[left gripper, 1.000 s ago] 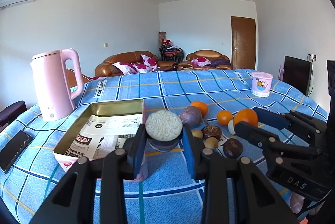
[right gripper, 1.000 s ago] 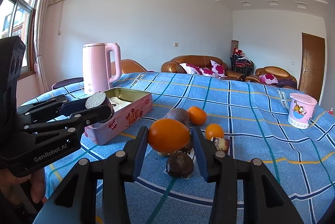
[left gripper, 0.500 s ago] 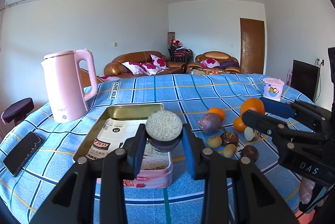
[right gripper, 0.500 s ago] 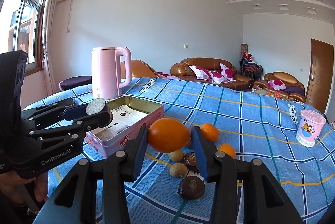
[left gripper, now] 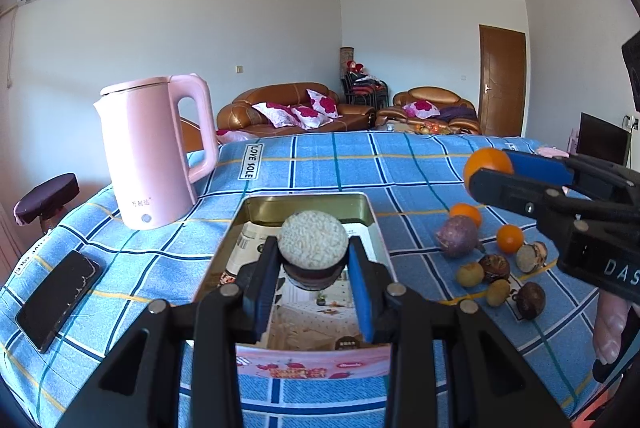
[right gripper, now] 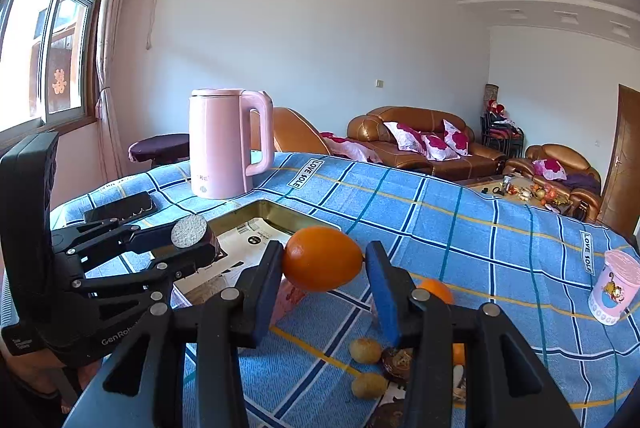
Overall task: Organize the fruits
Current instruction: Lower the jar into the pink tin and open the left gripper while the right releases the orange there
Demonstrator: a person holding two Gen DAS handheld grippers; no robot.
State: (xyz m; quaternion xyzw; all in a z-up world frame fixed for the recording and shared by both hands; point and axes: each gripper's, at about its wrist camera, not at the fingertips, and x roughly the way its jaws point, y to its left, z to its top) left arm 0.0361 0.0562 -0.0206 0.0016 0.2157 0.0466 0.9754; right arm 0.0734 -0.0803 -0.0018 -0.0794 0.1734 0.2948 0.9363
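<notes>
orange (right gripper: 322, 259) clamped in right tool (right gripper: 324, 270) | left tool (left gripper: 314, 270) grips halved fruit (left gripper: 313, 245) | cloth (left gripper: 400, 164) reads "love sole"

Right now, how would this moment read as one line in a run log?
left claw: shut on halved fruit, above tin | right claw: shut on orange | loose fruits: on tablecloth

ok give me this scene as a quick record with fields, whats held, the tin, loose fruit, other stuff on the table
left gripper: shut on a halved fruit, pale cut face showing, over the tin
right gripper: shut on an orange, raised off the table
tin: open, pink sides, printed paper inside, no fruit seen in it
loose fruit: two small oranges, a purple fruit, several small brown ones, right of the tin
other: pink kettle, phone, pink cup
table: blue checked cloth
</notes>
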